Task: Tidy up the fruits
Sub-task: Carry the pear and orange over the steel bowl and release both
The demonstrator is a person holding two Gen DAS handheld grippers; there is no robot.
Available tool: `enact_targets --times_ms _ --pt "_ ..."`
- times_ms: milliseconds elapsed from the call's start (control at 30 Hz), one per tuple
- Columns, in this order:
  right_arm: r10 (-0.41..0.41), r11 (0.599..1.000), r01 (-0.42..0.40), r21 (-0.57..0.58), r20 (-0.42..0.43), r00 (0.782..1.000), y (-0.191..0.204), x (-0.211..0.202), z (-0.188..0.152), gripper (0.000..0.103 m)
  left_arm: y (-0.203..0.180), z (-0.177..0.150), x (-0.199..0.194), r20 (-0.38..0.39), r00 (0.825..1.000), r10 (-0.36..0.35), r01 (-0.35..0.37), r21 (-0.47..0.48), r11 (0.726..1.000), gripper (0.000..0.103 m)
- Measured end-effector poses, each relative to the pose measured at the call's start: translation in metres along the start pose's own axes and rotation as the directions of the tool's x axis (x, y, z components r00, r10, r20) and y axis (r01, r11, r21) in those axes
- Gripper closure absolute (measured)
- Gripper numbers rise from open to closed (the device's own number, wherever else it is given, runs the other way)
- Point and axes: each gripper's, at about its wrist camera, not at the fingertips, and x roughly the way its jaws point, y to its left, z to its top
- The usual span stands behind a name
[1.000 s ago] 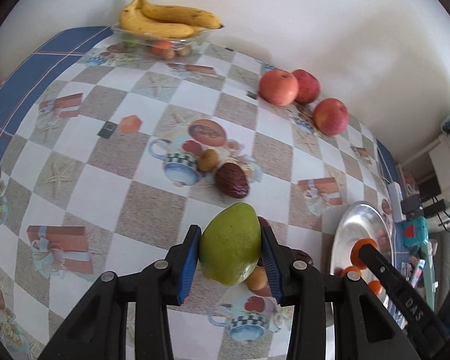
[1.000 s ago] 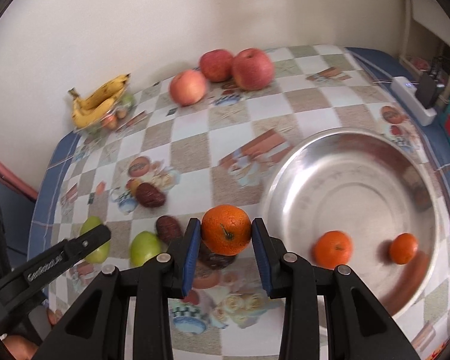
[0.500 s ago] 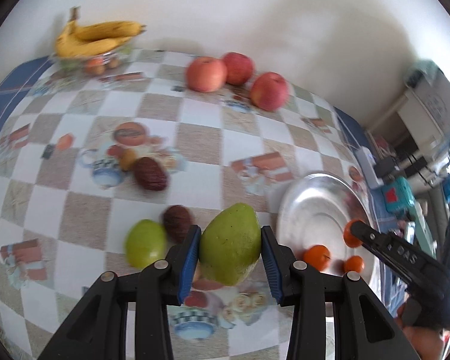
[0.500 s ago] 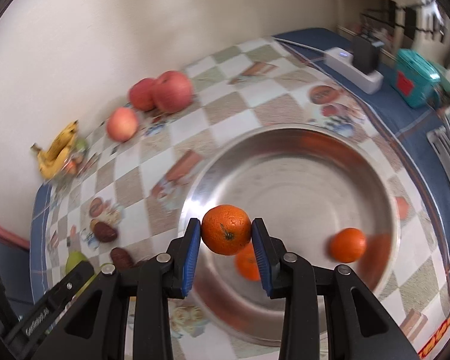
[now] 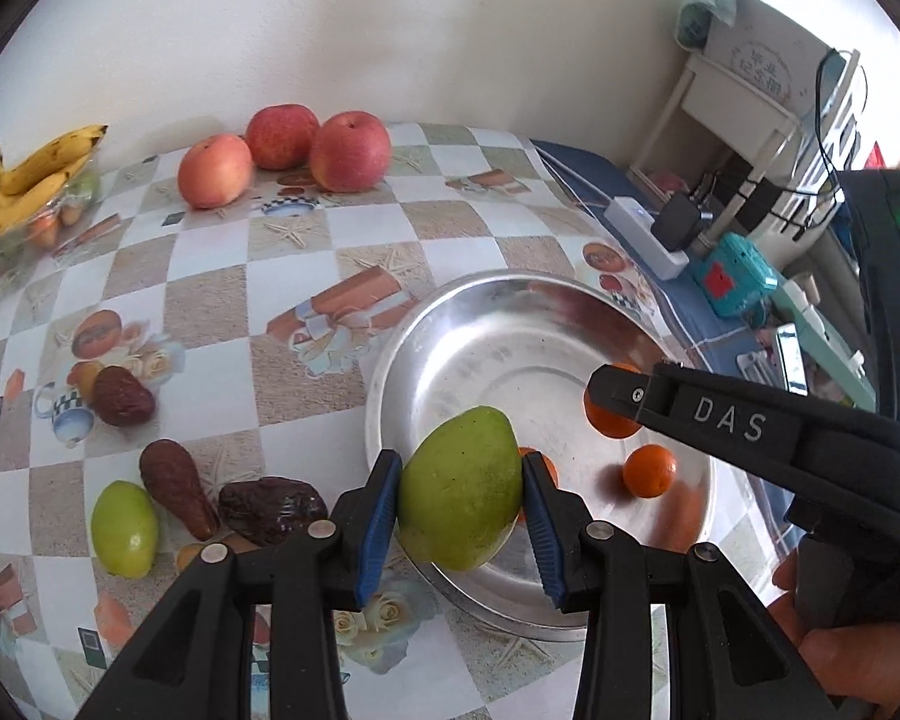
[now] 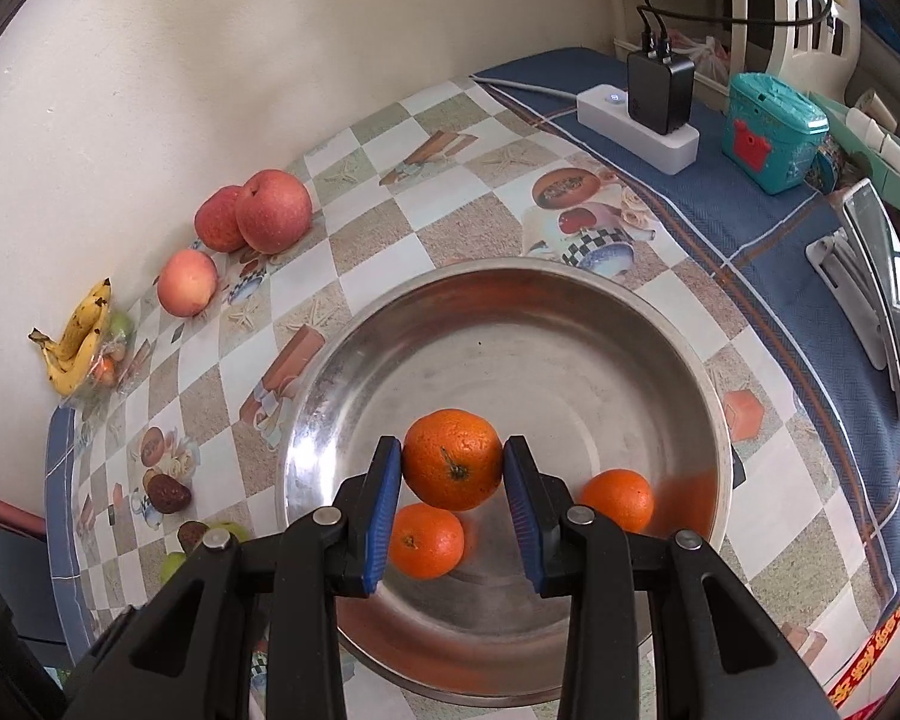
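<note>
Fruits lie spread over the desk [image 6: 390,192], which wears a checked oilcloth printed with teapots and starfish. The left claw [image 5: 461,507] is clamped on a green oval mango [image 5: 461,489], its blue pads pressing both flanks, and holds it over the near rim of the round shiny steel basin [image 5: 450,324]. The right claw [image 6: 453,468] grips a round orange tangerine [image 6: 453,459] by its sides, stem facing the camera, above the inside of the basin [image 6: 510,312]. Two more small orange tangerines rest on the basin floor: one [image 6: 426,540] just below the held fruit, the other [image 6: 618,499] to its right near the wall.

On the desk left of the basin, in the left wrist view, lie a small green fruit [image 5: 125,528] and three dark brown wrinkled dates [image 5: 177,495], two of them close together and touching or nearly so. Further back, three red apples [image 5: 282,144] sit beside the cream wall, and a bunch of yellow bananas [image 5: 30,180] rests on what seems to be a clear tray of small fruit, too blurred to name. At the far right edge sit a white power strip [image 6: 636,120] with a black plug and a teal box [image 6: 771,132]. A hand [image 5: 852,654] holds the right claw's handle.
</note>
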Motion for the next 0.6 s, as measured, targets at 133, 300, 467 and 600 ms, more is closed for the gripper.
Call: enact_targets --times_ms 133,300,467,600 --pt "-0.018 1.0 0.019 0.006 -0.009 1.0 -0.003 0.002 -0.001 0.065 0.002 0.001 -0.002 0.013 1.0 -0.009 0.009 -0.011 1.0 0.05" --pt "-0.031 1.0 0.031 0.0 -0.018 0.999 -0.002 0.004 -0.001 0.065 0.008 0.002 -0.004 0.012 1.0 0.001 0.0 -0.028 1.0 0.05" --pt "-0.039 0.999 0.039 -0.011 -0.013 0.999 0.0 0.003 -0.001 0.065 0.02 0.002 -0.004 0.003 1.0 0.029 -0.029 -0.064 0.998 0.048" --pt "-0.045 0.999 0.045 -0.022 -0.028 0.999 0.002 0.006 -0.002 0.065 0.034 0.002 -0.004 -0.012 0.998 0.064 -0.065 -0.098 0.993 0.047"
